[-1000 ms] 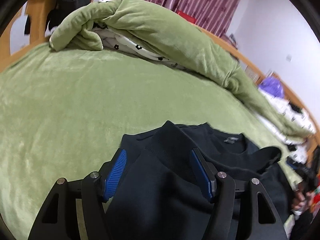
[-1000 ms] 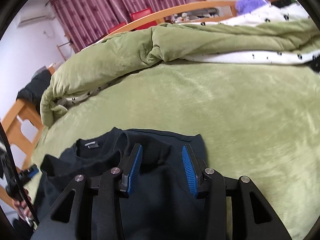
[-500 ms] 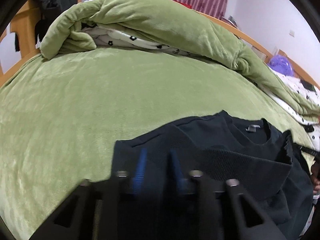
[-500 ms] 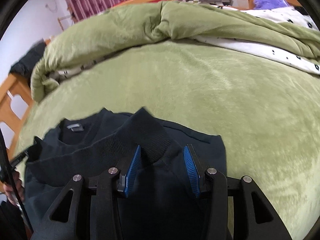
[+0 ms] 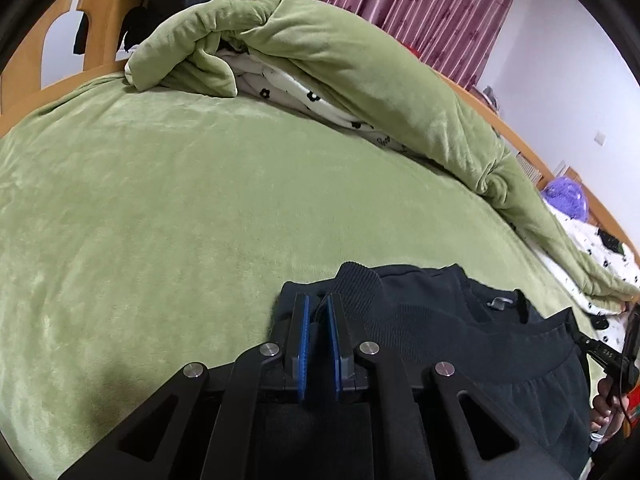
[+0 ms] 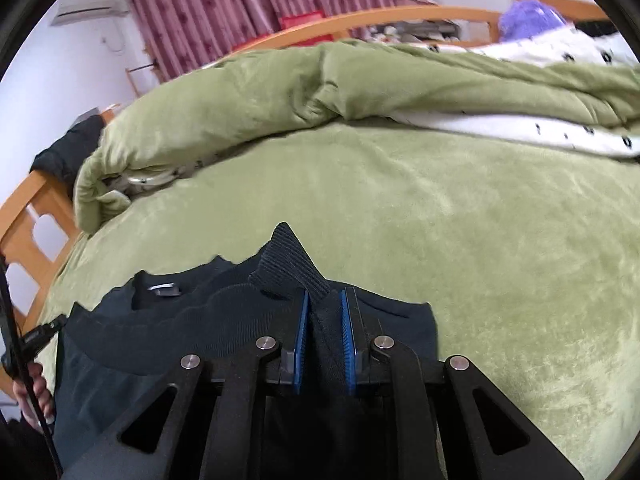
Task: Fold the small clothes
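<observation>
A dark sweater (image 5: 460,340) lies on a bed covered with a green blanket (image 5: 180,200), near the edge closest to both cameras. Its ribbed hem is turned up over the body, and the neck opening with a small grey label (image 5: 498,302) faces up.

The left gripper (image 5: 316,316) has its jaws drawn together on a pinch of the sweater's fabric beside a ribbed fold; only a thin strip of dark cloth shows between the blue pads. In the left wrist view this grip sits at the sweater's left edge, where the cloth meets the blanket.

The right gripper (image 6: 325,312) has its jaws closing on a thicker bunch of the same sweater (image 6: 200,320), and the blue pads press the cloth on both sides. A ribbed corner (image 6: 288,264) stands up as a peak just beyond the fingertips. In the right wrist view this grip sits toward the sweater's right side.

A rolled green quilt (image 5: 340,72) with a white flowered lining lies along the far side of the bed, well apart from the sweater. Behind it run a wooden bed frame (image 6: 360,24) and dark red curtains (image 5: 420,4). A purple object (image 5: 564,196) rests near the frame. A hand (image 6: 34,396) with a black cable shows at the left edge of the right wrist view.
</observation>
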